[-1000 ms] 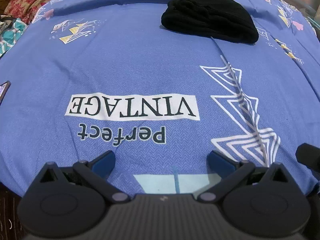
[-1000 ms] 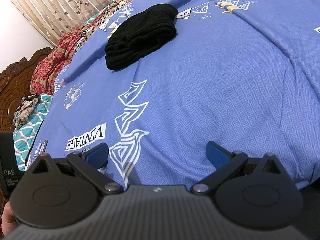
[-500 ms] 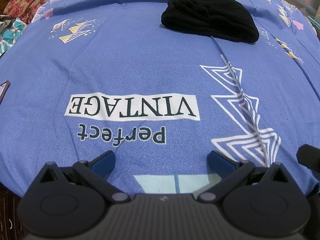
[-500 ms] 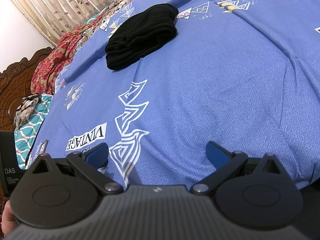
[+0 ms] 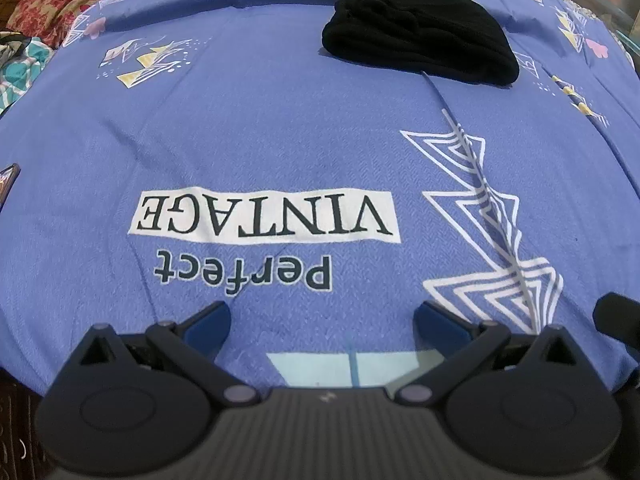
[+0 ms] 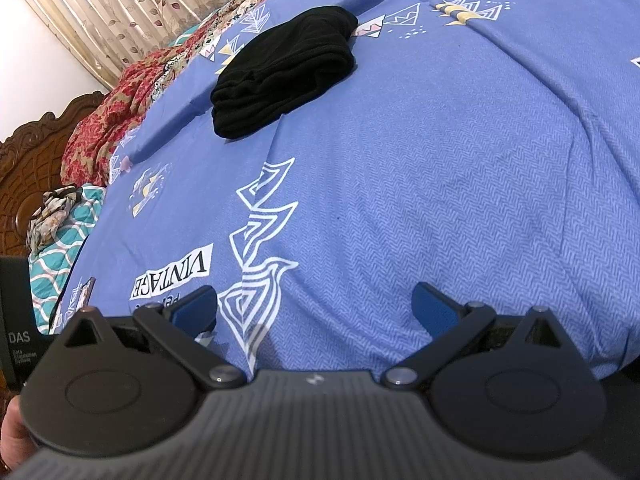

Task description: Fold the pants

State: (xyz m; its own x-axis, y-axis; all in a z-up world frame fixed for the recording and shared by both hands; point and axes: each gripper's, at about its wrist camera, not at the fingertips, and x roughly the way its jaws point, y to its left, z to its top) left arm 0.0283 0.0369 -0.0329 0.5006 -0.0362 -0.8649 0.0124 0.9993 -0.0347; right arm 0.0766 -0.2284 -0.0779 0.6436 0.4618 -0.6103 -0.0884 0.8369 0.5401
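Note:
Black pants [image 5: 420,28] lie bunched in a compact heap far back on the blue printed bedsheet [image 5: 280,140]. The right wrist view shows the same black pants [image 6: 284,72] up and left of centre. My left gripper [image 5: 322,322] hovers open near the bed's front edge, above the "Perfect VINTAGE" print, well short of the pants. My right gripper [image 6: 314,306] is open too, above the white zigzag print, with nothing between its fingers. Both sit far from the pants.
A red floral cloth [image 6: 104,136] and a teal patterned pillow [image 6: 60,248] lie along the left side by a carved wooden headboard [image 6: 24,168]. Curtains [image 6: 132,4] hang behind. A dark device [image 5: 6,184] rests at the sheet's left edge.

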